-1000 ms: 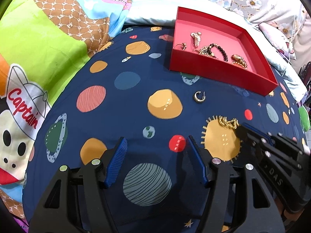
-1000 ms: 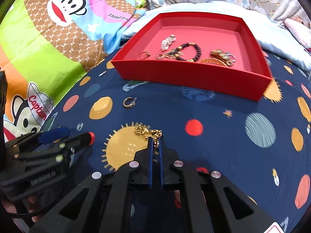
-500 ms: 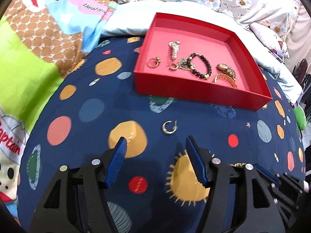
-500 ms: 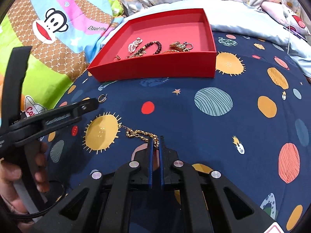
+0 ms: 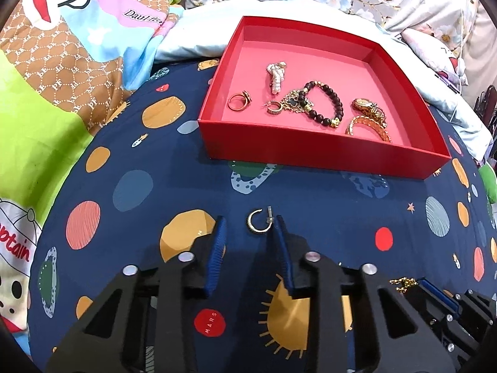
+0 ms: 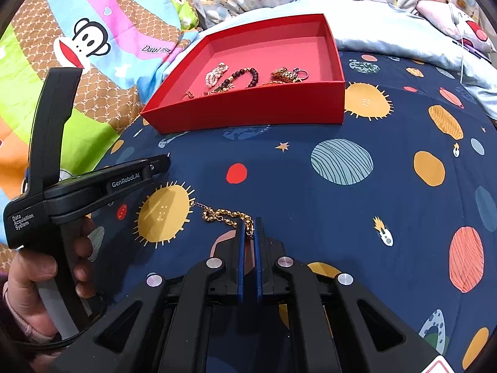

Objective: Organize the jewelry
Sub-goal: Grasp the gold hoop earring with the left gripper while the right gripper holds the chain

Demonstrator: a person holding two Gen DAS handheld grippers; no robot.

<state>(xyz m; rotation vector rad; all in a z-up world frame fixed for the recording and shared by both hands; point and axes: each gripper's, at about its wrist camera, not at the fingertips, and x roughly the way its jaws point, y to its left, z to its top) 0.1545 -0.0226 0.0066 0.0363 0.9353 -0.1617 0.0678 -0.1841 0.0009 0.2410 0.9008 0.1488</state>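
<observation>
A red tray (image 5: 310, 152) (image 6: 248, 118) on the planet-print blanket holds a ring, a pearl piece, a dark bead bracelet and gold pieces. A small gold hoop earring (image 5: 259, 221) lies on the blanket in front of it. My left gripper (image 5: 248, 227) is open, its blue fingers on either side of the hoop, the right finger touching it. My right gripper (image 6: 249, 227) is shut on one end of a gold chain (image 6: 223, 214), which trails left across the blanket; the chain also shows in the left wrist view (image 5: 403, 283).
A cartoon monkey quilt (image 5: 62, 62) lies to the left, with floral bedding and a pale pillow (image 6: 388, 18) behind the tray. The left gripper's body and the hand holding it (image 6: 62, 217) sit left of the chain.
My left gripper has moved forward to the hoop and its fingers have narrowed around it. My right gripper has pulled the chain back and to the right, stretching it out.
</observation>
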